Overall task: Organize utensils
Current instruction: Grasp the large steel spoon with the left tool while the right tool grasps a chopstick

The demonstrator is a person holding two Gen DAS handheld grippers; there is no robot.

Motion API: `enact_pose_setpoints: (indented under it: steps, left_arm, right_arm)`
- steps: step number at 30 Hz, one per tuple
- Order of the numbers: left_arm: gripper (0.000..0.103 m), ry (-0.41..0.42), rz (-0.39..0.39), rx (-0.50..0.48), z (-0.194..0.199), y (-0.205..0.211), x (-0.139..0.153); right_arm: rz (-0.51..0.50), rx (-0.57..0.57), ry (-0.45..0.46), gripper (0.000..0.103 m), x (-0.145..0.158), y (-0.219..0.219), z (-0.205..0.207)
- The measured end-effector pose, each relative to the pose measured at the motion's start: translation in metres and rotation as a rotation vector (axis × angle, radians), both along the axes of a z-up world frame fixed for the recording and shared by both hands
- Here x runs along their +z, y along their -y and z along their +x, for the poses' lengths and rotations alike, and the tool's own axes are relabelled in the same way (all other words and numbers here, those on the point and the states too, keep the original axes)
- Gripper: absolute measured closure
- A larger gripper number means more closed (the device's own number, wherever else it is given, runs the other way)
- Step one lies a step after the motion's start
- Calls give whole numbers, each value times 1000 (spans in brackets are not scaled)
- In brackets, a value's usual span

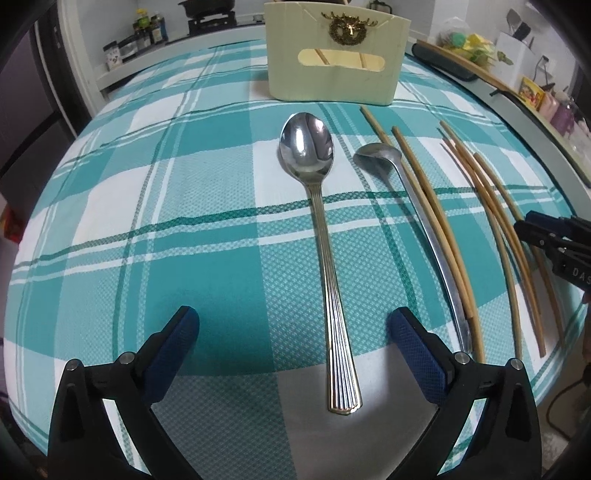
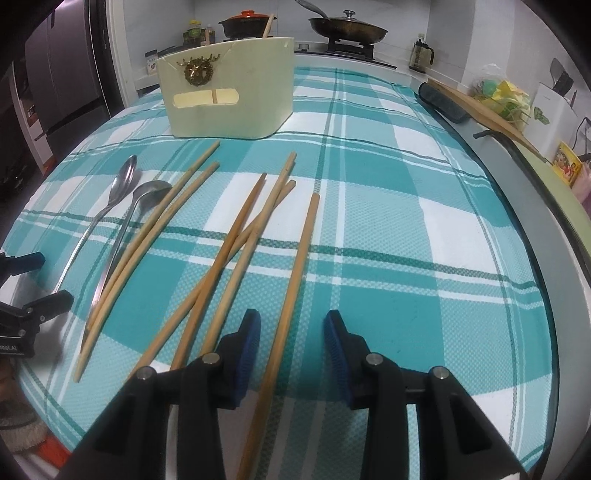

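A cream utensil holder stands at the back of the table, with chopsticks showing through its slot; it also shows in the right wrist view. A large steel spoon lies between the open jaws of my left gripper, not touched. A smaller spoon lies to its right. Several wooden chopsticks lie loose on the cloth. My right gripper is open, with one chopstick lying between its fingers, not gripped. The right gripper also shows at the left wrist view's right edge.
The table has a teal and white checked cloth. Its right edge is close. A stove with a frying pan and a red pot stands behind the table. Bottles and clutter stand on side counters.
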State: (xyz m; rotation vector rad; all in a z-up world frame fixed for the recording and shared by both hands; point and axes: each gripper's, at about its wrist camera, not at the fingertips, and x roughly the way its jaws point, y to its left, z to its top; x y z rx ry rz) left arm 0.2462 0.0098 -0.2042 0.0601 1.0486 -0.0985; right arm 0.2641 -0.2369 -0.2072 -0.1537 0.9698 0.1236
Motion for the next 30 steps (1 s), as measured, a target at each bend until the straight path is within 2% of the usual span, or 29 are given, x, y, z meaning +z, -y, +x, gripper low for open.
enact_pose_setpoints:
  steps: [5,12,17,22,30]
  left_arm:
    - [0,-36,2,23,16,2,1]
    - [0,-41,3,33,38,5,1]
    - [0,-58,-2,20,55,0,1]
    - [0,-54,-5,30,66,-4,0]
    - [0,-21,-14,32,97,-3,0]
  right_arm:
    - [-3,10,4,66,0,-1,16]
    - [-2,32,14,68,-1,-1,39]
    - [-13,8,11,84,0,6,48]
    - [-23,-29,6,84,0,15,47]
    - [-24,-14,-8,83,1,15,50]
